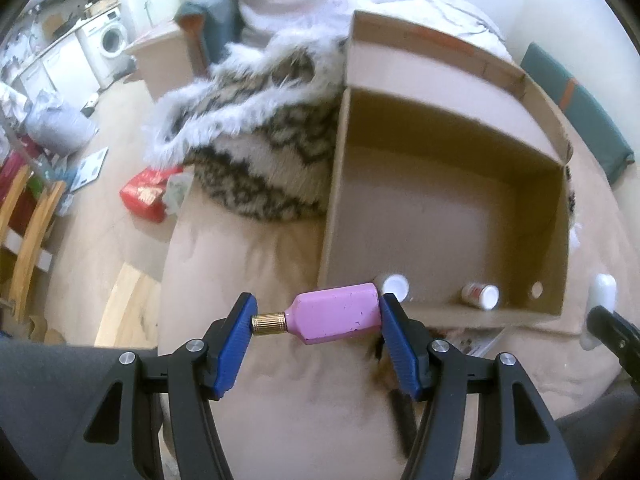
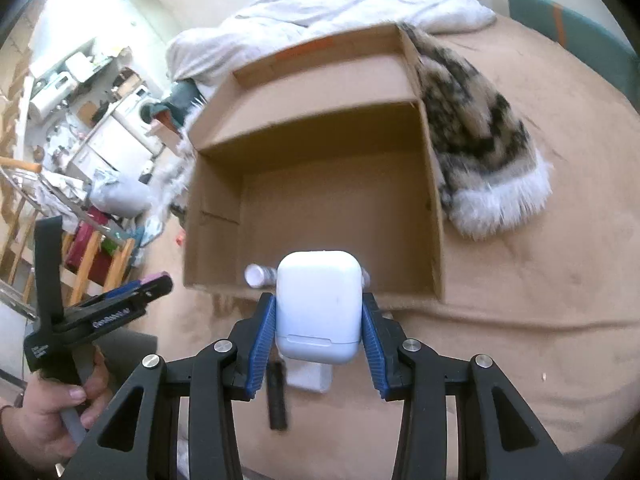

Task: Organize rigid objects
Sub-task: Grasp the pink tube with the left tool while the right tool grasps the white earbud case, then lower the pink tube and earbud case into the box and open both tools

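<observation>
My left gripper [image 1: 316, 316] is shut on a pink bottle [image 1: 338, 314] with a gold cap, held sideways just before the near left corner of an open cardboard box [image 1: 440, 208]. My right gripper [image 2: 319, 316] is shut on a white earbud case [image 2: 318, 306], held before the near wall of the same box [image 2: 320, 184]. Two small white-capped bottles lie inside the box by its near wall [image 1: 482, 294], [image 1: 394, 285]. The left gripper also shows in the right wrist view [image 2: 132, 292], at the left.
The box sits on a bed with a tan cover [image 2: 540, 260]. A furry patterned garment [image 1: 256, 152] lies against the box's side. A white duvet [image 2: 340, 4] is behind. A dark flat object [image 2: 277, 396] and white item lie under my right gripper. Floor clutter is left.
</observation>
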Motion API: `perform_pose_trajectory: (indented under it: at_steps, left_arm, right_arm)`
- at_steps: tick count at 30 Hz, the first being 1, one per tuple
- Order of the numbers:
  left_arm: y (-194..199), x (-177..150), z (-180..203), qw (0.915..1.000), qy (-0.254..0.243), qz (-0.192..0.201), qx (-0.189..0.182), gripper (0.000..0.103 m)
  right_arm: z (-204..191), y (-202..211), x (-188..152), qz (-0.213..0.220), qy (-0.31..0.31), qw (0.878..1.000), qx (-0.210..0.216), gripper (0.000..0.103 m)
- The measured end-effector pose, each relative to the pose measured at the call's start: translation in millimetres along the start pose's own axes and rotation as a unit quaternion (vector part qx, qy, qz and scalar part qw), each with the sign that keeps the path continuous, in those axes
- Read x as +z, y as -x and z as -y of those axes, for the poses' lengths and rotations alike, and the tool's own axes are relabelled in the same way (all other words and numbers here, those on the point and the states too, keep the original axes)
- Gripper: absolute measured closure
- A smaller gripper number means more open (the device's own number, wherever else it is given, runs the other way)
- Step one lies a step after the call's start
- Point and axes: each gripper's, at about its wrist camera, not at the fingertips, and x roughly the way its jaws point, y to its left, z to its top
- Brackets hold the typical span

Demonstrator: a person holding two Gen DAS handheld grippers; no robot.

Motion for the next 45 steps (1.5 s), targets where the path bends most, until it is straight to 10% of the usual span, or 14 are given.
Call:
perform_pose_trajectory:
  at_steps: [20,45]
  left_arm:
    - [-53.6,52.4,62.5,0.9967,-0.077,0.013,-0.021,0.044]
    - [-111.5,42.6,71.4,0.9946,-0.099,-0.014,-0.029,0.043]
  right_arm:
    - [10.6,-70.5,56.3,0.001,0.008,1.0,0.005,0.059]
    - [26.5,-133.4,42.5,-0.056,-0.003,0.998,-0.03,0.059]
